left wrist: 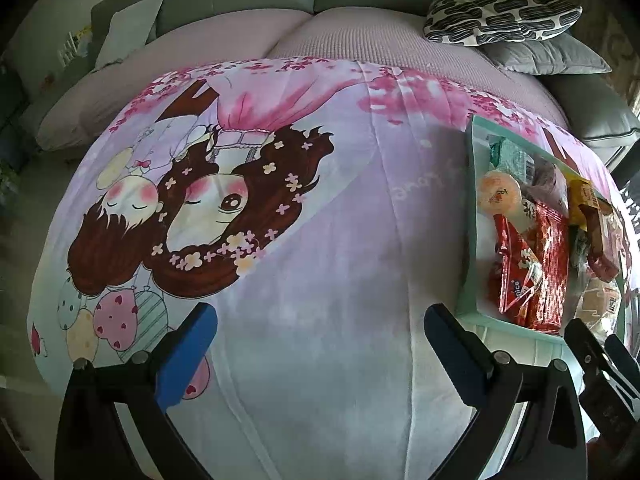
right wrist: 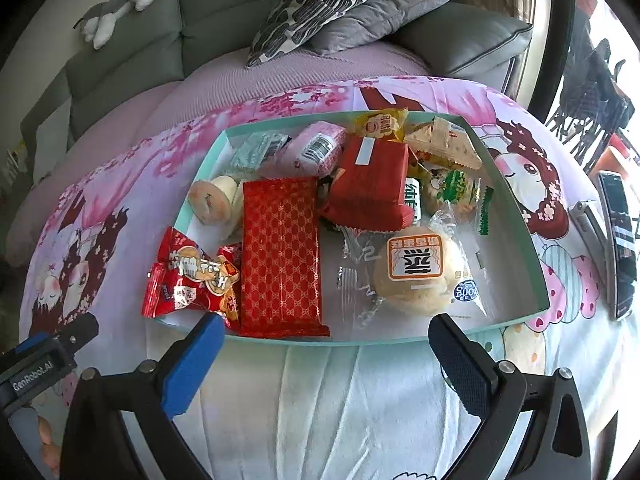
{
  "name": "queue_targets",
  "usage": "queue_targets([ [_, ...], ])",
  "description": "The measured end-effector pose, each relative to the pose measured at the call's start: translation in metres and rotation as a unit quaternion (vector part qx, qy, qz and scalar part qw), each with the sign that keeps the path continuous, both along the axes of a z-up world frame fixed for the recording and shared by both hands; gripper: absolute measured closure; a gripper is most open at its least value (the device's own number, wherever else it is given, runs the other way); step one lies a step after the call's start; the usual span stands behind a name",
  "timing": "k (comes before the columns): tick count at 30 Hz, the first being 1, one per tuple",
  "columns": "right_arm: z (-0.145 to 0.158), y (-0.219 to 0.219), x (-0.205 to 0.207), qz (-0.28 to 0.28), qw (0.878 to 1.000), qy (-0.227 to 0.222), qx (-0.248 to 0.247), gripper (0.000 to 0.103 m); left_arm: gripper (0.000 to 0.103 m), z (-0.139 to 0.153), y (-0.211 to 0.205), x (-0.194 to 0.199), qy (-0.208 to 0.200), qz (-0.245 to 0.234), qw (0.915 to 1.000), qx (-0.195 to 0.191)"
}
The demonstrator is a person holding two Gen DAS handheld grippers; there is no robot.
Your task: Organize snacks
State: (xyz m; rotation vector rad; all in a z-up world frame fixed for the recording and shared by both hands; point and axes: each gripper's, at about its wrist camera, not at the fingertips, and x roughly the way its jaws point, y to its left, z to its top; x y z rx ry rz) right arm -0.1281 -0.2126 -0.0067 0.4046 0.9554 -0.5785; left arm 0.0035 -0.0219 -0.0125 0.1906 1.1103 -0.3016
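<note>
Teal snack box (right wrist: 516, 208) just beyond right gripper (right wrist: 324, 356); both jaws spread, empty.

I've got the left gripper (left wrist: 320, 344) hanging with its jaws spread wide, nothing between the blue pads (left wrist: 188, 360). The right gripper (right wrist: 326, 354) is the same, jaws wide apart, gap empty. The two sit side by side, close together.

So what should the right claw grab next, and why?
Probably the small red snack bag. It hangs over the near-left edge of the box, while the other snacks lie inside. The right claw is open and empty just in front of it, so a short reach left and forward could nudge it back in.
</note>
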Motion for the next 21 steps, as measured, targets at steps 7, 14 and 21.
queue_targets([
  [7, -0.0017, 0.0007, 0.0011, 0.002, 1.0, 0.002, 0.003, 0.0, 0.0, -0.0011, -0.0024, -0.0012, 0.003, -0.004, 1.0, 0.0],
  [14, -0.0034, -0.0006, -0.0004, 0.001, 1.0, 0.004, 0.006, 0.0, 0.0, -0.0016, -0.0044, -0.0024, 0.001, -0.006, 1.0, 0.005],
  [21, -0.0046, -0.0011, 0.0, 0.002, 1.0, 0.006, 0.008, 0.0, 0.0, -0.001, -0.0055, -0.0036, -0.004, -0.011, 0.9999, 0.008],
])
